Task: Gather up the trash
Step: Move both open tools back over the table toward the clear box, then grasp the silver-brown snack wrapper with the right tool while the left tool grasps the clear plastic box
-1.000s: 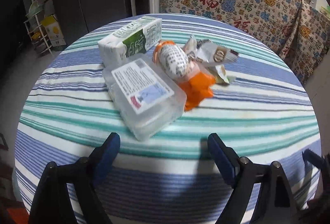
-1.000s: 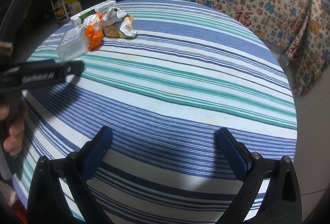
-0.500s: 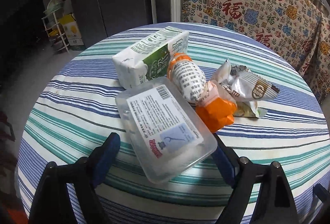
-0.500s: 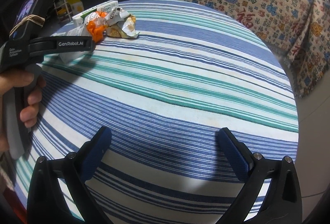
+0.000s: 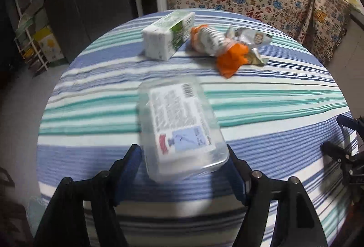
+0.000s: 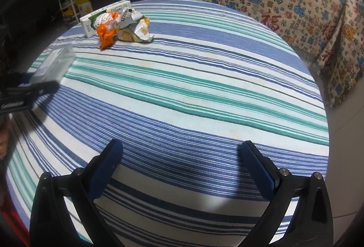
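Striped table (image 5: 284,96) carries carton (image 5: 167,36) and wrappers (image 5: 227,46) at its far edge; your left gripper (image 5: 184,164), jaws just closing, clamps the clear box (image 5: 179,128), your right gripper (image 6: 185,168) gapes empty, next needing a bin.

Both grippers are built alike: black angular arms, silver pivot screws, and blue ribbed pads on the fingers (image 6: 258,169).
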Demonstrator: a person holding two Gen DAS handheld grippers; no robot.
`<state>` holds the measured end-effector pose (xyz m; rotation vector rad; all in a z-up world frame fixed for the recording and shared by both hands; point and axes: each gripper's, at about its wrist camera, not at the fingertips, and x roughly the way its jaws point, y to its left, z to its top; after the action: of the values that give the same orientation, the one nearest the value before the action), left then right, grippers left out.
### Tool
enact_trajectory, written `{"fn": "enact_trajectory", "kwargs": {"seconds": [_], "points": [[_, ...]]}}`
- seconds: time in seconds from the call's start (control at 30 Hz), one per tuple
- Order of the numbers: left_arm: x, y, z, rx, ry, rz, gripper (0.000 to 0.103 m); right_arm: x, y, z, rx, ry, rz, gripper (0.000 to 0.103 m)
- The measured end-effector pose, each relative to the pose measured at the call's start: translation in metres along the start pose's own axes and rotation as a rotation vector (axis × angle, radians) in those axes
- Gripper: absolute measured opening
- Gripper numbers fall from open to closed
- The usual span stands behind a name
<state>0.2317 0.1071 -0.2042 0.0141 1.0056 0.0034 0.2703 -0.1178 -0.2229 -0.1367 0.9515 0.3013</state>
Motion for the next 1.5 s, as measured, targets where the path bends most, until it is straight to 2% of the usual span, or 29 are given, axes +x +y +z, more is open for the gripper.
{"fn": "enact_trajectory", "kwargs": {"seconds": [0.13, 0.23, 0.37, 0.47, 0.53, 0.6, 0.8, 0.87, 0.9, 0.93, 1.0, 1.07, 1.17, 1.33, 1.4, 1.5], "points": [[-0.002, 0.014, -0.003, -0.05, -0.011, -0.002, 0.075, -0.001, 0.0, -0.002, 0.002, -0.005, -0.002, 0.103], [0.0, 0.006, -0.002, -0.025, -0.017, 0.018, 0.078, -0.002, 0.001, -0.003, 0.006, -0.001, -0.004, 0.103], [0.005, 0.005, 0.003, -0.009, -0.041, 0.006, 0.08, 0.002, 0.002, 0.003, -0.008, 0.008, 0.009, 0.103], [0.009, 0.009, 0.005, -0.006, -0.055, 0.006, 0.08, 0.015, 0.007, 0.024, -0.051, 0.016, 0.038, 0.098], [0.009, 0.008, 0.006, 0.002, -0.061, 0.01, 0.082, 0.025, 0.014, 0.041, -0.092, 0.012, 0.063, 0.091], [0.01, 0.008, 0.005, -0.002, -0.067, 0.011, 0.086, 0.041, 0.024, 0.065, -0.142, 0.012, 0.098, 0.091], [0.009, 0.006, 0.004, -0.008, -0.068, 0.013, 0.088, 0.085, 0.04, 0.122, -0.184, -0.014, 0.132, 0.091], [0.009, 0.007, 0.004, -0.01, -0.068, 0.01, 0.088, 0.093, 0.042, 0.133, -0.184, -0.031, 0.135, 0.085], [0.009, 0.007, 0.003, -0.009, -0.067, 0.01, 0.089, 0.096, 0.043, 0.138, -0.186, -0.046, 0.143, 0.071], [0.009, 0.007, 0.003, -0.008, -0.067, 0.01, 0.089, 0.096, 0.044, 0.14, -0.187, -0.054, 0.151, 0.045], [0.009, 0.006, 0.003, -0.008, -0.066, 0.01, 0.09, 0.094, 0.046, 0.144, -0.184, -0.065, 0.169, 0.038], [0.009, 0.006, 0.003, -0.007, -0.066, 0.011, 0.09, 0.088, 0.039, 0.139, -0.154, -0.061, 0.164, 0.036], [0.008, 0.006, 0.001, -0.01, -0.066, 0.011, 0.09, 0.074, 0.019, 0.121, -0.094, -0.054, 0.092, 0.035], [0.008, 0.006, 0.0, -0.009, -0.066, 0.015, 0.091, 0.029, -0.013, 0.058, -0.021, -0.033, -0.061, 0.036], [0.008, 0.006, 0.001, -0.011, -0.065, 0.018, 0.091, 0.013, -0.018, 0.035, 0.006, -0.03, -0.069, 0.037], [0.008, 0.006, 0.002, -0.013, -0.065, 0.016, 0.091, -0.002, -0.015, 0.011, 0.033, -0.037, -0.039, 0.045]]}}
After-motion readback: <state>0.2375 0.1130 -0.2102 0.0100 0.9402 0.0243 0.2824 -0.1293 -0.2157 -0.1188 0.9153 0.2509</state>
